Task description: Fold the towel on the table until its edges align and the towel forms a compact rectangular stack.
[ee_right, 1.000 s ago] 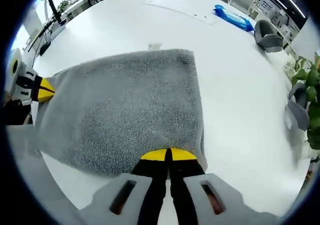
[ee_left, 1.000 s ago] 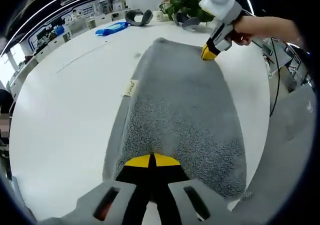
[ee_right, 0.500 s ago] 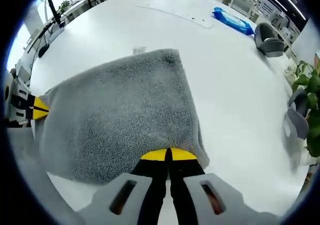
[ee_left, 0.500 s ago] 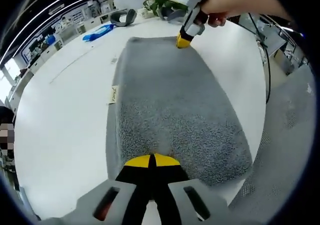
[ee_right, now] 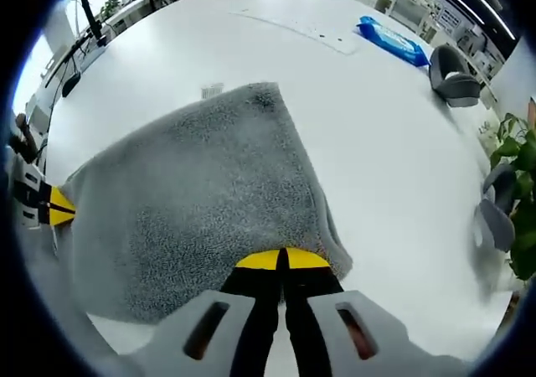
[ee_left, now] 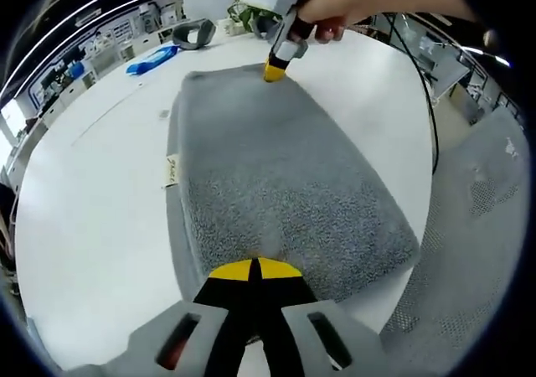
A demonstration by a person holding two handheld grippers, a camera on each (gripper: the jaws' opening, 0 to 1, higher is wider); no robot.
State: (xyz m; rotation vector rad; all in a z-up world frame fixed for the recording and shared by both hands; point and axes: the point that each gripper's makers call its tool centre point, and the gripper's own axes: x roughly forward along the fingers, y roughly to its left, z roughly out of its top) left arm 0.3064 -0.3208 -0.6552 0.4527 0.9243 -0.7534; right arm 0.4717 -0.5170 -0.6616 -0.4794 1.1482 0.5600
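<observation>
While draped over the table (ee_left: 75,193), grey towel (ee_left: 276,176) pinched by both tools, left (ee_left: 253,270) and right (ee_right: 283,260).

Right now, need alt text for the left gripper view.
A grey towel lies on a white table, its near edge pinched in the shut left tool. The right tool, held by a hand, grips the far edge.

Nubby matt grey terry towel (ee_left: 276,176) on a smooth, faintly glossy white table (ee_left: 92,184).

Towel (ee_left: 276,176) dragged nearer the table (ee_left: 92,193) edge
</observation>
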